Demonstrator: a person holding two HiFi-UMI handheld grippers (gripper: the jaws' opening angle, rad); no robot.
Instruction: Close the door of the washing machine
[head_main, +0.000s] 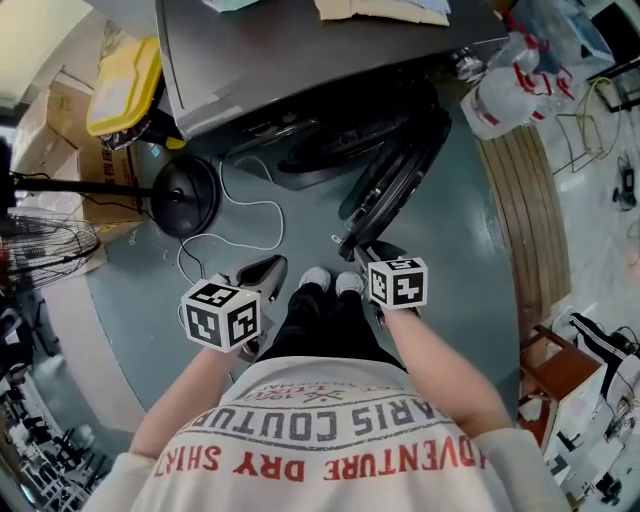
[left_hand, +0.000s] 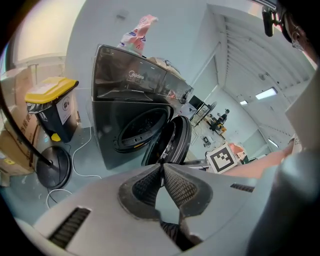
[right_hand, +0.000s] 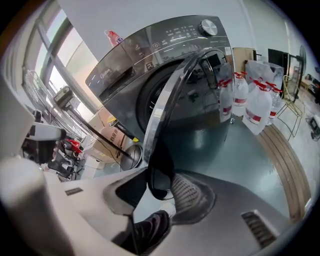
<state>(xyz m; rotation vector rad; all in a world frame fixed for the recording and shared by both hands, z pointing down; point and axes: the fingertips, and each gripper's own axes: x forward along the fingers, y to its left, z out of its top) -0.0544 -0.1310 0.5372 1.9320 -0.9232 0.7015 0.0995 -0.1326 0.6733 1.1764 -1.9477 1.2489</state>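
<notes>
The dark grey washing machine (head_main: 300, 50) stands ahead of me with its round door (head_main: 395, 185) swung wide open to the right. In the right gripper view the door (right_hand: 200, 100) rises straight ahead, and its lower edge sits between the jaws of my right gripper (right_hand: 160, 182). The jaws are open and the pads do not clamp the edge. From the head view, the right gripper (head_main: 352, 243) is at the door's near edge. My left gripper (left_hand: 161, 167) is shut and empty, its tips touching, low and left of the door (left_hand: 172, 142); it also shows in the head view (head_main: 266, 270).
A yellow-lidded bin (head_main: 125, 85) and cardboard boxes (head_main: 70, 130) stand left of the machine. A fan's round base (head_main: 185, 195) and a white cable (head_main: 250, 215) lie on the floor. Plastic bottles (head_main: 505, 85) and a wooden strip (head_main: 520, 220) are to the right. My shoes (head_main: 330, 282) are below the door.
</notes>
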